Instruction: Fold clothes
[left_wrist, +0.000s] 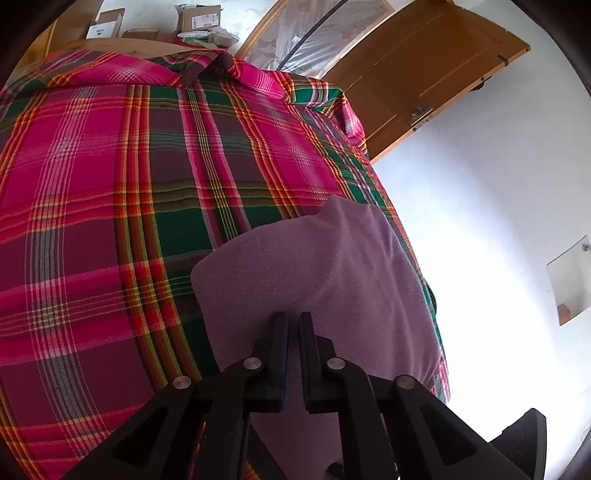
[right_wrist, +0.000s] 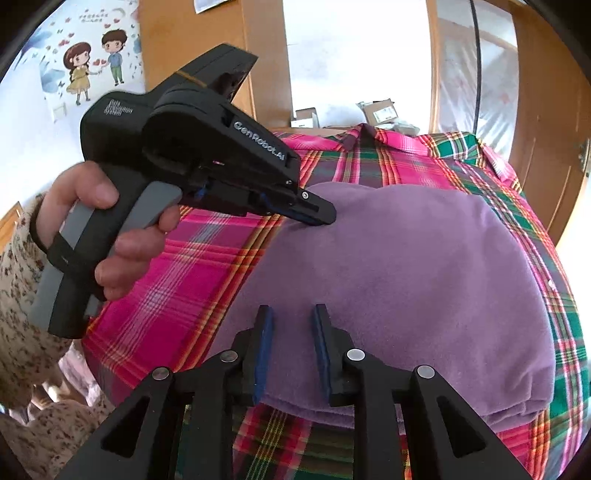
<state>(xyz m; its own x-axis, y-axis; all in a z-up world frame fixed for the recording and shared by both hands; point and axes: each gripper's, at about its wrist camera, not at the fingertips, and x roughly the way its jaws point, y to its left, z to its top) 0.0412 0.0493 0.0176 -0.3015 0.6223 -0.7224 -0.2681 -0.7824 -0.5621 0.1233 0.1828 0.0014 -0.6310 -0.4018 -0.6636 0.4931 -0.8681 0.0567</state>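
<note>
We see the purple garment (right_wrist: 406, 280), layered at lower centre on the plaid bedspread (right_wrist: 207, 258), pressed flat by our nearly closed left gripper (right_wrist: 317, 218) while our right gripper (right_wrist: 293, 314) hovers open.

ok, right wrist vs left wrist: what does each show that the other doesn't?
Right wrist only: the left gripper from outside, jaws together on the purple garment, the hand holding it, a cartoon wall sticker.
Left wrist only: a wall recess.
Both: the garment on the plaid bedspread, boxes beyond.
</note>
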